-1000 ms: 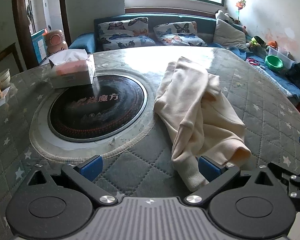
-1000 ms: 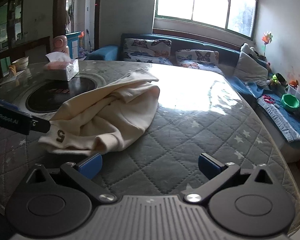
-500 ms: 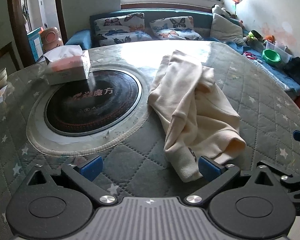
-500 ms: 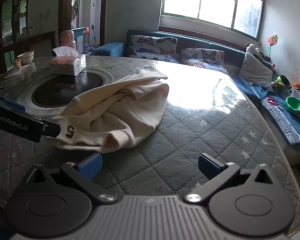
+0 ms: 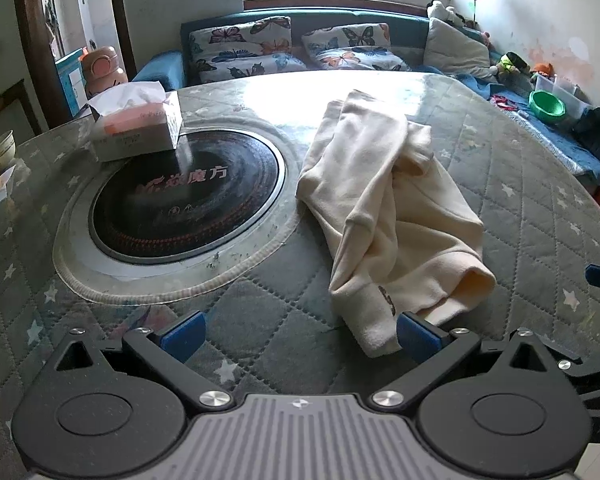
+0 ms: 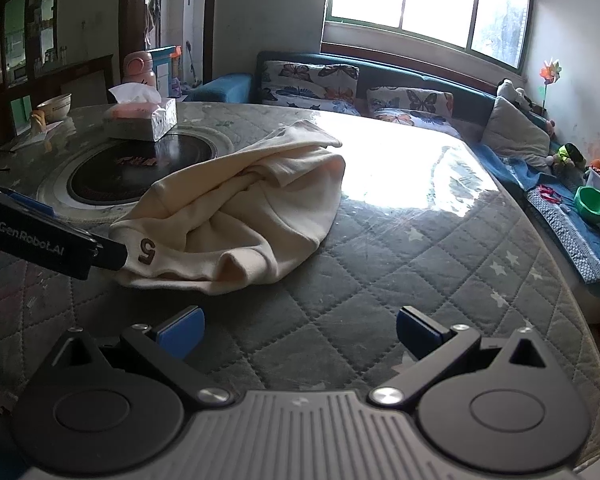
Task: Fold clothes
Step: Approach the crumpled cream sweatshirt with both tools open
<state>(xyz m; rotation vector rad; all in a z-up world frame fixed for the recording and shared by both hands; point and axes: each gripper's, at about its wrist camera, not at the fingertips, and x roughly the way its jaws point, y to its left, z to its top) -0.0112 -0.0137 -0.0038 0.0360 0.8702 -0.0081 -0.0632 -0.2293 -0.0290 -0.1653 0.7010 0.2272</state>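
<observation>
A cream sweatshirt [image 5: 384, 208] lies crumpled on the round quilted table [image 5: 260, 320]. Its ribbed cuff, marked with a brown 5, points toward me. My left gripper [image 5: 300, 332] is open, its right blue fingertip [image 5: 414, 334] just beside the cuff end, nothing between the pads. In the right wrist view the same sweatshirt [image 6: 244, 208] lies ahead and to the left. My right gripper [image 6: 300, 330] is open over bare quilt, short of the cloth. The left gripper's black body [image 6: 48, 236] reaches in from the left next to the 5.
A tissue box [image 5: 136, 126] stands at the far edge of the black round hob [image 5: 186, 196] set in the table. A bowl [image 6: 54, 106] sits at the far left rim. Behind the table runs a sofa with butterfly cushions [image 5: 300, 50]; a green bowl [image 6: 592, 204] lies to the right.
Both grippers have drawn closer to the sweatshirt. The left one's right fingertip now sits beside the cuff. The cloth itself has not moved.
</observation>
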